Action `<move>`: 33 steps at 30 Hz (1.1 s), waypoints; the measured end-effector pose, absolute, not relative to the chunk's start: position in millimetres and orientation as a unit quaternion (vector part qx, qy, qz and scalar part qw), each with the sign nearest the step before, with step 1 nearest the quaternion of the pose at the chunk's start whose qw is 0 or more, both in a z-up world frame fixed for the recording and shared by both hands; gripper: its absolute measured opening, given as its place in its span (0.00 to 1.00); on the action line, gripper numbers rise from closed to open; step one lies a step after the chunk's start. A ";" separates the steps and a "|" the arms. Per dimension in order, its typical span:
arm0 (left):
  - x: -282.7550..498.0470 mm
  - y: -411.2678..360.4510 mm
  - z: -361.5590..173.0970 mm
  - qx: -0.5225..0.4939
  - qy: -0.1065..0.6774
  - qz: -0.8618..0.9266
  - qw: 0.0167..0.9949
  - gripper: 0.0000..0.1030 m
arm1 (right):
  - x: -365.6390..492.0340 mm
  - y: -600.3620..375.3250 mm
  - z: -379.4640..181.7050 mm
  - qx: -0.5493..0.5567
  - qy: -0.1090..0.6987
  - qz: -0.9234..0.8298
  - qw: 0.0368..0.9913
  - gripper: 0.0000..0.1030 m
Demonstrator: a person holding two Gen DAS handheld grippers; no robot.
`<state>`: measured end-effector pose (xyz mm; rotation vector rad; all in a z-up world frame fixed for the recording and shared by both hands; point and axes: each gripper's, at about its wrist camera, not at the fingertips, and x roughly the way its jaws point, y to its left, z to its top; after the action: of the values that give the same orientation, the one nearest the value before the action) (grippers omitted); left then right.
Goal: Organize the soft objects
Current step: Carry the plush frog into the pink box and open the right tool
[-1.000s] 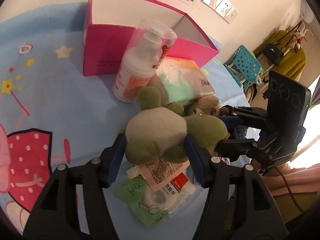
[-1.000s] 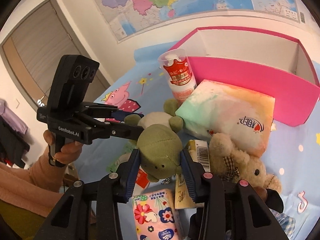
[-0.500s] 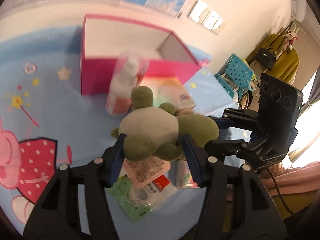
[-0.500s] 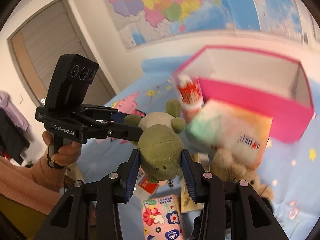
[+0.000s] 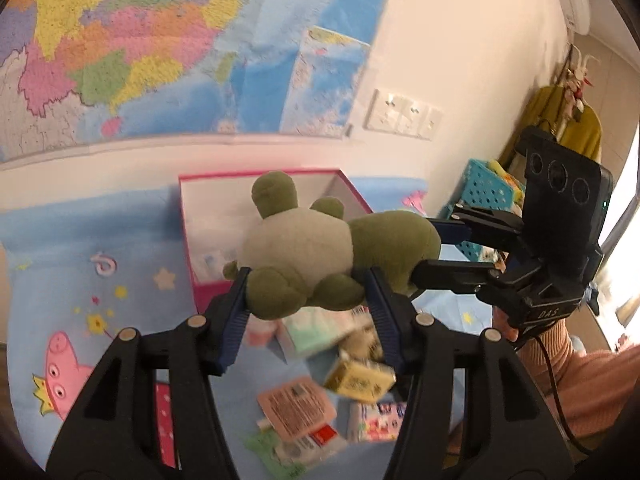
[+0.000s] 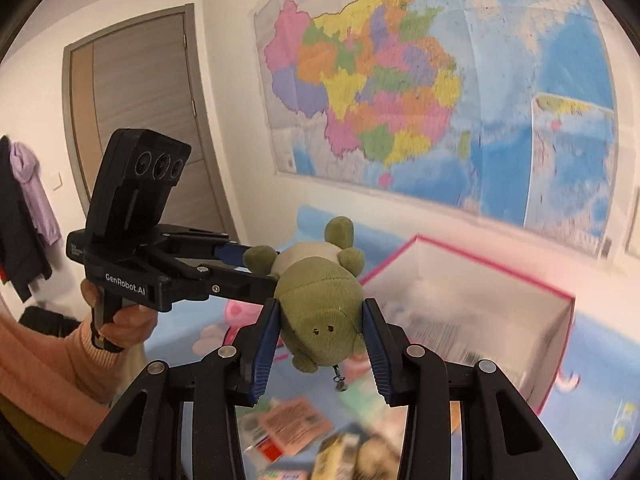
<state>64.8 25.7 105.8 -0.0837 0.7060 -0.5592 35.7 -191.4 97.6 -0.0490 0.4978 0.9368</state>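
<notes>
Left hand-held gripper (image 5: 306, 304): closed part-way onto the body end of the plush turtle (image 5: 320, 256), a blue pad pressed into each side by its hind legs.
Right hand-held gripper (image 6: 322, 332): closed part-way onto the turtle's green head, one pad on each cheek; it comes in from the turtle's head end, the left one from the side.
Plush turtle: held in the air between both grippers, pale belly facing the left wrist camera, face with two dot nostrils facing the right wrist camera; a small metal clasp (image 6: 339, 378) dangles beneath the chin.
Pink box (image 5: 196, 280): behind and below the turtle, open at the top, white inside.
Surface (image 5: 80, 264): below the turtle, covered in a blue cartoon-print cloth.
Loose items: below the turtle and nearer than the pink box, a blurred heap with a yellow packet (image 5: 360, 380), an orange-pink sachet (image 5: 296, 406), a pastel tissue pack (image 5: 320, 330) and a green wrapper (image 5: 276, 458).
Wall map (image 6: 420, 92): above and behind the pink box.
Door (image 6: 132, 112): left of the turtle in the right wrist view.
Blue basket (image 5: 480, 196): right of the pink box, beyond the surface.
</notes>
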 end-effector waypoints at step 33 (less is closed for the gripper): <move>185.5 22.8 17.5 -0.083 0.443 -0.184 0.873 0.56 | 211.5 -181.0 -2.9 0.001 0.367 0.453 0.812 0.43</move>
<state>185.5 22.8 17.5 -0.1737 0.9259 -0.3842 211.5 -181.0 -2.9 0.0027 0.7842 0.9681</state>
